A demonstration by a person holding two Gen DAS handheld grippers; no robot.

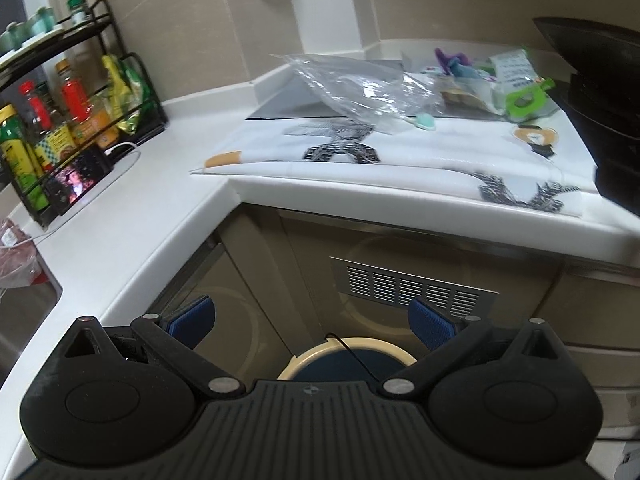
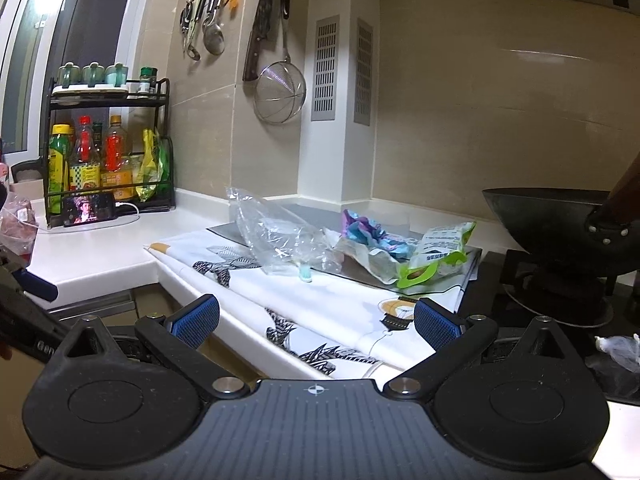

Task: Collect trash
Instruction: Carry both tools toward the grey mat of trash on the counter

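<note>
1. While you hold both units short of the counter, your left gripper point(image 1: 312, 322) has its jaws spread wide w/ nothing between the blue pads point(image 1: 192, 316); it sits below counter level, in front of the cabinet vent point(image 1: 412, 286) and above a round bin point(image 1: 348, 360).
2. Your right gripper point(image 2: 316, 320) is likewise wide apart and empty, at the front edge of the countertop point(image 2: 100, 256), over the patterned white mat point(image 2: 320, 312).
3. Trash location: a heap toward the back of the mat, partly on a grey board point(image 2: 360, 272).
   - Clear plastic bag point(image 2: 276, 236), crumpled, at the left of the heap.
   - Purple/blue wrapper point(image 2: 368, 232), behind centre.
   - Green-and-white snack bag point(image 2: 436, 252), torn open, at the right.
   - Small teal item point(image 2: 305, 272), just in front of the clear bag; type can't be told.
4. Ref. objects:
   - Black wok point(image 2: 548, 216) on the stove, right of the heap.
   - Bottle rack point(image 2: 108, 148) at far left, w/ a phone point(image 2: 90, 208) leaning against it, screen lit.
   - Strainer point(image 2: 280, 92) and utensils hanging on the wall.
</note>
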